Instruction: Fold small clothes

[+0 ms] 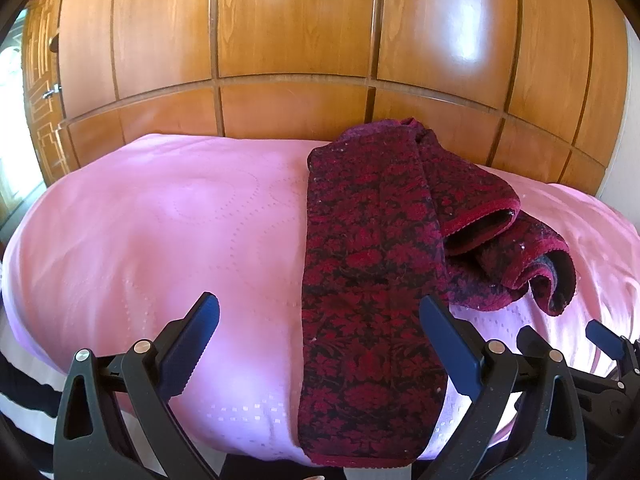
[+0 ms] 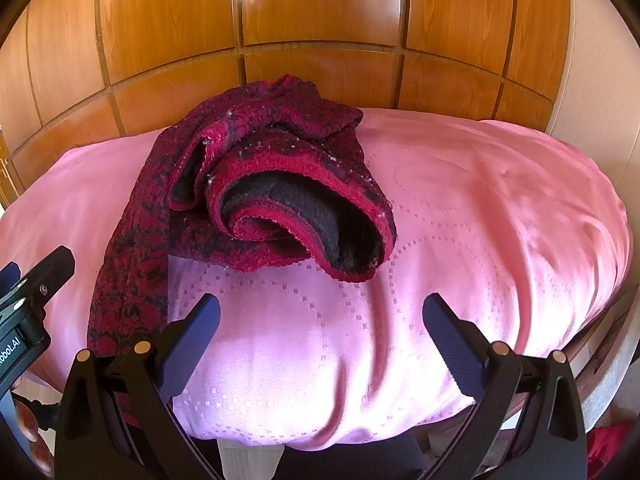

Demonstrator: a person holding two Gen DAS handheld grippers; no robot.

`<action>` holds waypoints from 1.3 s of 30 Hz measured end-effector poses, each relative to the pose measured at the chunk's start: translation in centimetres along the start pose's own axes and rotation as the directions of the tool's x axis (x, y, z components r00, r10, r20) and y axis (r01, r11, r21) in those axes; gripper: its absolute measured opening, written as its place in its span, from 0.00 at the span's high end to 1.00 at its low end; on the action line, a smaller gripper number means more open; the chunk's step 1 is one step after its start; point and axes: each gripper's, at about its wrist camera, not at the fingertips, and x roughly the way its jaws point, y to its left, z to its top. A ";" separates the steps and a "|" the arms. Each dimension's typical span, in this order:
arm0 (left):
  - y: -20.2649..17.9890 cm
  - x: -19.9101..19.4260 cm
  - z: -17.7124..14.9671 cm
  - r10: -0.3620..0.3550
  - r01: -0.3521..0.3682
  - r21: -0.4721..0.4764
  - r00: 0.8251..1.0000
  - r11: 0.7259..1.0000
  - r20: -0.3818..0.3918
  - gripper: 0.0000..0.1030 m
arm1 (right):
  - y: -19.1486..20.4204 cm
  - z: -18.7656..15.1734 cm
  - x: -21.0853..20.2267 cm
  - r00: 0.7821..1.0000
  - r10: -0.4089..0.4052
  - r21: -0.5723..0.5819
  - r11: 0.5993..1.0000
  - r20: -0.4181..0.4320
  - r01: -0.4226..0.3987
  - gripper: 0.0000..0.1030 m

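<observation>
The left gripper (image 1: 320, 344) and right gripper (image 2: 320, 340) gape wide, holding nothing. The red patterned garment (image 1: 372, 248) lies on the pink cloth (image 1: 160, 220), reaching between the left jaws and bunched beyond the right ones.

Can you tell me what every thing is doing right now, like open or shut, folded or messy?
Left tool: open, holding nothing.
Right tool: open, holding nothing.
Red patterned garment: partly folded, one long flat strip, the rest bunched in a heap.
Pink cloth: spread over the table, a little wrinkled.
Wooden cupboard doors: shut.
</observation>
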 end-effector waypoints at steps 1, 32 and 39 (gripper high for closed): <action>0.0 0.0 0.0 0.000 0.000 0.000 1.000 1.000 0.001 0.04 | 0.0 0.0 0.0 1.000 0.000 -0.001 1.000 0.000 0.000 0.02; -1.5 1.3 -0.2 -0.011 0.013 0.057 0.999 0.998 -0.045 0.04 | -0.9 0.3 -0.5 0.999 0.033 0.015 0.999 0.037 -0.034 0.02; -2.0 1.6 -0.5 -0.060 0.065 0.068 0.996 0.996 -0.066 0.04 | -1.6 0.6 -1.0 0.997 0.057 0.035 0.998 0.056 -0.059 0.02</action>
